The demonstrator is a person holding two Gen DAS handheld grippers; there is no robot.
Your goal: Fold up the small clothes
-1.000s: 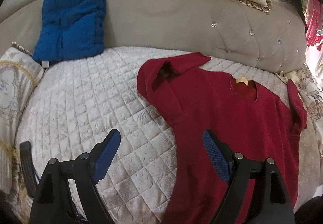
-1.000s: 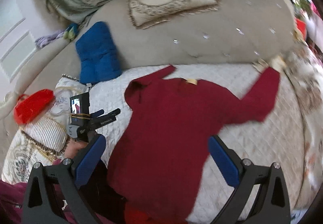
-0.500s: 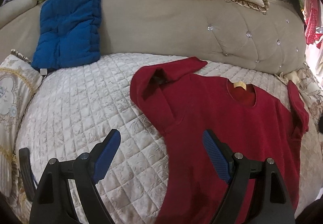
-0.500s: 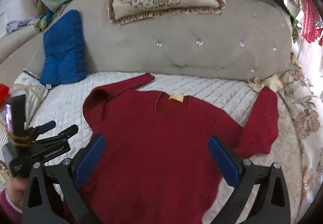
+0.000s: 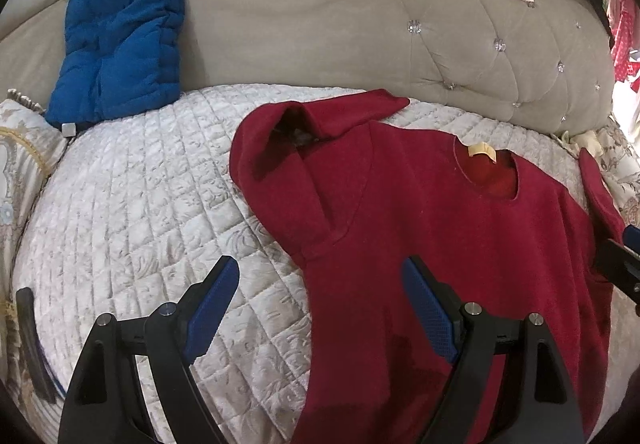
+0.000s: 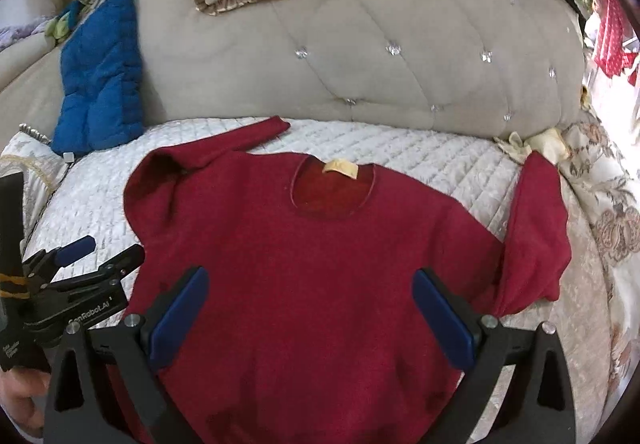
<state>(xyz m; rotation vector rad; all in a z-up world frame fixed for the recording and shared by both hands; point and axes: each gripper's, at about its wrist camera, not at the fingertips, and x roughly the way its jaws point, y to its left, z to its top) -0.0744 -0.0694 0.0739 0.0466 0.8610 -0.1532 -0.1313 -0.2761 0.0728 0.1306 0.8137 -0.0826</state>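
Hovering with fingers spread and empty, the left gripper (image 5: 320,300) and right gripper (image 6: 310,308) hang over the near part of the dark red long-sleeved knit sweater (image 6: 304,256), which lies flat on the white quilted sofa seat cover (image 5: 132,204). Folding looks not yet begun; next, I judge, each should pinch a crumpled sleeve, left (image 5: 280,172) and right (image 6: 536,232), and bring it across the body.

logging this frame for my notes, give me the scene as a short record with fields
garment: red sweater, spread flat, neck label up
surface: white quilted cover
left sleeve: bent back toward the sofa backrest
right sleeve: bent down along the body
left gripper: open, empty, over the sweater's left edge
right gripper: open, empty, above the sweater body
nearby: blue cushion
fold progress: not started
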